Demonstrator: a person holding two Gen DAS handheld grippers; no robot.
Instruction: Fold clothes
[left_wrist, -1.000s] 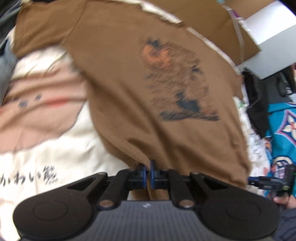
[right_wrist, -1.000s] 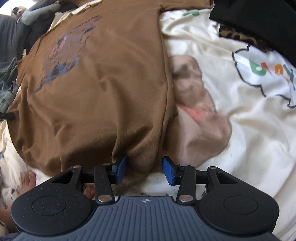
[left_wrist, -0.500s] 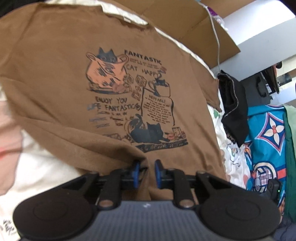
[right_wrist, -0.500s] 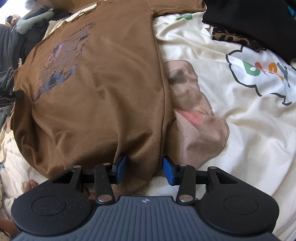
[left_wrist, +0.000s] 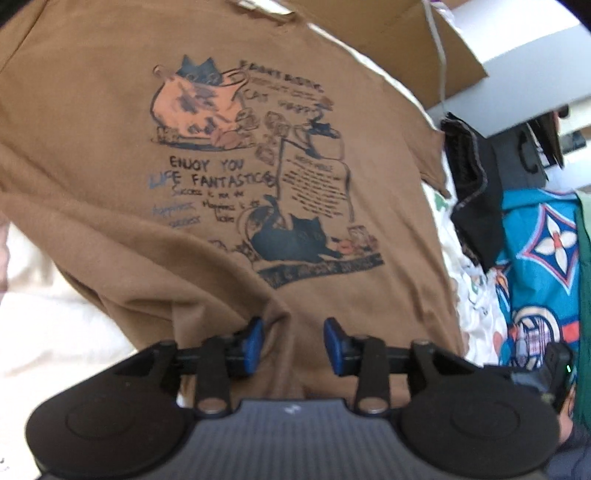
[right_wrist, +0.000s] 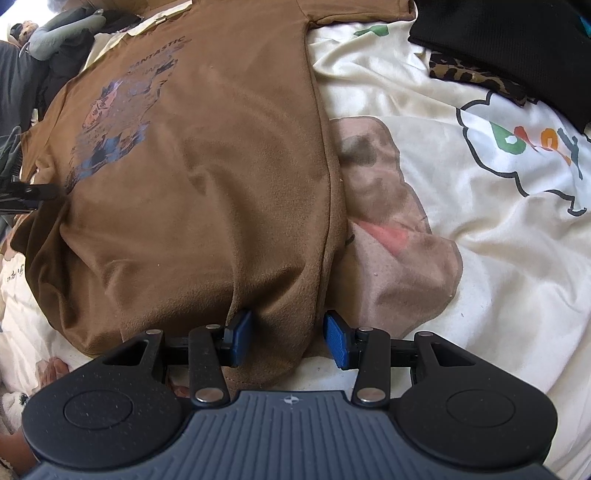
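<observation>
1. While the brown t-shirt (left_wrist: 229, 229) lies spread print-side up on the cream cartoon bedsheet (right_wrist: 480, 229), both grippers sit at its hem edge – one on each side.
2. The left gripper (left_wrist: 293, 345) has its blue pads (left_wrist: 255, 341) spread wide, with a raised fold of the shirt's hem lying between them; nothing is pinched.
3. The right gripper (right_wrist: 288, 339) is spread wide too, at the hem corner by the shirt's side seam. The fabric bunches between the pads but they aren't clamping it.
4. The cat print (left_wrist: 258, 173) with "ENJOY YOU LIFE FANTASTIC" sits in the middle of the shirt, a bit blurry in the left view.
5. Beyond the shirt's collar there's a cardboard box (left_wrist: 406, 48). Off the shirt's sleeve side there's a black garment (right_wrist: 517, 44) with a leopard-print piece (right_wrist: 472, 74) under it – both on the sheet, apart from the shirt.
</observation>
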